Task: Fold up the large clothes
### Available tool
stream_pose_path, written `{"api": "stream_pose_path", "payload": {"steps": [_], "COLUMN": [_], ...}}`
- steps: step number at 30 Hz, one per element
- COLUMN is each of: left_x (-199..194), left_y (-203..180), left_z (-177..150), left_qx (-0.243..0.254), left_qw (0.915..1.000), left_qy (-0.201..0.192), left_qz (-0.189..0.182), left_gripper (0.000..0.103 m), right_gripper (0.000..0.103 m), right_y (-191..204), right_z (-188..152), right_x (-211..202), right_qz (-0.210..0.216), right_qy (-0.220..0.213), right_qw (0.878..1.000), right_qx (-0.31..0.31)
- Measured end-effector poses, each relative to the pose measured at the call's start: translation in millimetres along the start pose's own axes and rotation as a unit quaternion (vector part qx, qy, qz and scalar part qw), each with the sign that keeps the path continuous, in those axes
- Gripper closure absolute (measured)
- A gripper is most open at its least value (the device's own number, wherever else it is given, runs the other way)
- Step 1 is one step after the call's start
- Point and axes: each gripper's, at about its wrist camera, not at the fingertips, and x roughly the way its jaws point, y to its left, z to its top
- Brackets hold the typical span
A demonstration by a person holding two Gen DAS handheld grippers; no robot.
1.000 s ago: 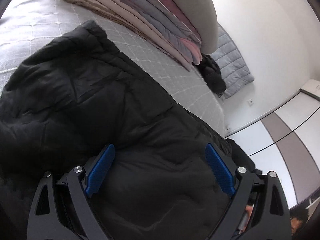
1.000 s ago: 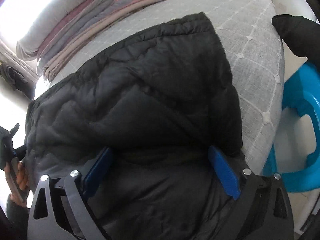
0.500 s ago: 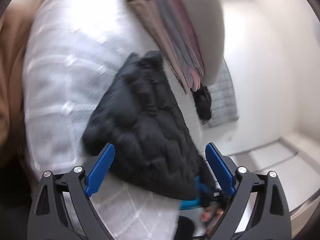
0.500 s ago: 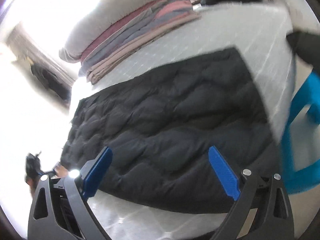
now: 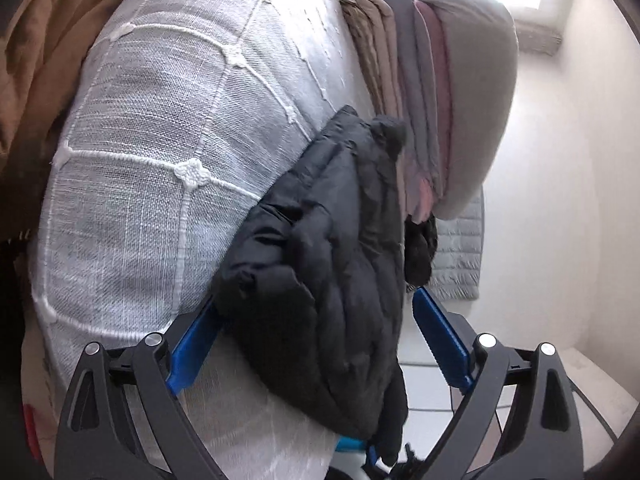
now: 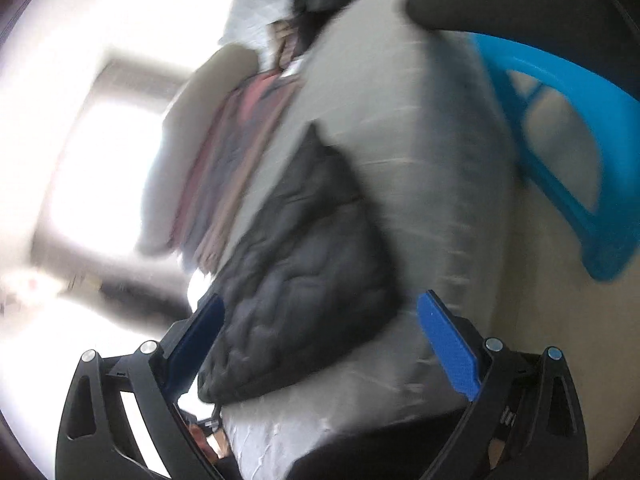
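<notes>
Here, both your grippers sit clear of the work. Your left gripper [image 5: 316,344] has its blue pads spread wide with nothing between them. Your right gripper [image 6: 320,344] is likewise wide open and grips nothing; its view is motion-blurred.

The black puffer jacket [image 5: 332,272] lies folded into a compact bundle on the grey quilted bed cover [image 5: 160,128], near the bed's edge. In the right wrist view the jacket [image 6: 304,280] shows as a rough wedge on the same cover [image 6: 400,140].

Beside the jacket's far end, a stack of folded bedding [image 5: 420,92] in beige, grey and pink, topped by a thick pale cushion [image 5: 472,112]. A brown garment [image 5: 40,40] hangs off the bed's opposite side. A blue plastic chair [image 6: 572,152] stands just beside the bed.
</notes>
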Motion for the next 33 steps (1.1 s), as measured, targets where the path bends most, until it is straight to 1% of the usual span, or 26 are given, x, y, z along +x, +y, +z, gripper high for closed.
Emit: {"api": "stream_pose_path", "payload": {"steps": [2, 3, 5, 7, 8, 9, 10, 11, 12, 13, 14, 15, 16, 17, 18, 20, 23, 24, 26, 27, 28, 29, 30, 31, 32, 33], "left_x": [5, 6, 12, 11, 12, 11, 14, 18, 20, 24, 25, 27, 28, 26, 24, 17, -7, -19, -33, -36, -35, -29, -21, -15, -11, -8], "left_y": [-4, -6, -12, -16, -19, -21, -22, -23, -19, -16, -13, -12, -14, -17, -24, -37, -65, -73, -76, -72, -67, -56, -44, -36, -29, -27], "left_z": [-1, -2, -4, -5, -6, -7, -8, -7, -6, -5, -3, -2, -1, 0, 1, 8, 21, 26, 31, 35, 39, 43, 46, 47, 47, 47], "left_qx": [0.01, 0.016, 0.019, 0.025, 0.033, 0.037, 0.044, 0.045, 0.038, 0.034, 0.032, 0.032, 0.04, 0.053, 0.069, 0.085, 0.115, 0.122, 0.126, 0.127, 0.124, 0.113, 0.09, 0.069, 0.054, 0.047], "left_qw": [0.9999, 0.9998, 0.9997, 0.9996, 0.9994, 0.9993, 0.9989, 0.9986, 0.9986, 0.9987, 0.9987, 0.9987, 0.9983, 0.9974, 0.9962, 0.9954, 0.9923, 0.991, 0.9896, 0.9889, 0.9889, 0.9902, 0.9924, 0.994, 0.9949, 0.9954], "left_qy": [-0.006, -0.008, -0.011, -0.008, -0.007, -0.007, -0.002, 0.004, 0.007, 0.01, 0.016, 0.018, 0.02, 0.019, 0.015, 0.003, -0.029, -0.044, -0.057, -0.057, -0.053, -0.033, -0.013, -0.003, 0.004, 0.007], "left_qz": [0.003, 0.007, 0.012, 0.005, 0.002, 0.003, 0.015, 0.028, 0.037, 0.037, 0.036, 0.035, 0.038, 0.045, 0.051, 0.044, 0.034, 0.033, 0.041, 0.052, 0.062, 0.074, 0.084, 0.085, 0.085, 0.083], "left_gripper": [0.01, 0.008, 0.008, 0.008, 0.008, 0.014, 0.033, 0.04, 0.053, 0.069, 0.07, 0.074, 0.078, 0.08, 0.084, 0.088, 0.089, 0.09, 0.09, 0.089, 0.088, 0.087, 0.083, 0.075, 0.071, 0.064], "right_gripper": [0.01, 0.01, 0.01, 0.01, 0.01, 0.01, 0.01, 0.01, 0.01, 0.016, 0.027, 0.064, 0.071, 0.072, 0.076, 0.076, 0.077, 0.077, 0.077, 0.077, 0.077, 0.077, 0.073, 0.064, 0.058, 0.047], "right_y": [-16, -22, -31, -35, -34, -35, -36, -36, -37, -35, -32, -29, -26, -25, -19, -3, 30, 39, 49, 48, 42, 35, 29, 30, 31, 32], "right_z": [2, 4, 5, 1, -1, -1, 0, 1, 1, 1, 1, 1, 1, 2, 2, 5, 4, 1, -7, -10, -17, -18, -17, -15, -14, -12], "right_x": [3, 8, 26, 49, 54, 60, 68, 73, 79, 81, 82, 84, 87, 90, 90, 90, 99, 104, 117, 122, 130, 133, 128, 120, 113, 101], "right_qz": [0.012, 0.019, 0.043, 0.074, 0.082, 0.089, 0.093, 0.093, 0.097, 0.1, 0.1, 0.095, 0.093, 0.098, 0.101, 0.112, 0.126, 0.126, 0.114, 0.107, 0.089, 0.088, 0.085, 0.054, 0.023, -0.017], "right_qy": [0.011, 0.022, 0.045, 0.066, 0.07, 0.074, 0.08, 0.081, 0.084, 0.086, 0.084, 0.088, 0.091, 0.089, 0.088, 0.086, 0.101, 0.109, 0.127, 0.133, 0.148, 0.157, 0.151, 0.141, 0.13, 0.107], "right_qw": [1.0, 0.999, 0.996, 0.991, 0.989, 0.988, 0.987, 0.986, 0.985, 0.985, 0.986, 0.987, 0.987, 0.986, 0.987, 0.987, 0.986, 0.985, 0.985, 0.985, 0.985, 0.983, 0.984, 0.988, 0.991, 0.994], "right_qx": [0.022, 0.033, 0.06, 0.089, 0.096, 0.101, 0.107, 0.111, 0.113, 0.112, 0.106, 0.1, 0.099, 0.097, 0.09, 0.073, 0.045, 0.034, 0.016, 0.015, 0.014, 0.029, 0.041, 0.026, 0.012, 0.002]}}
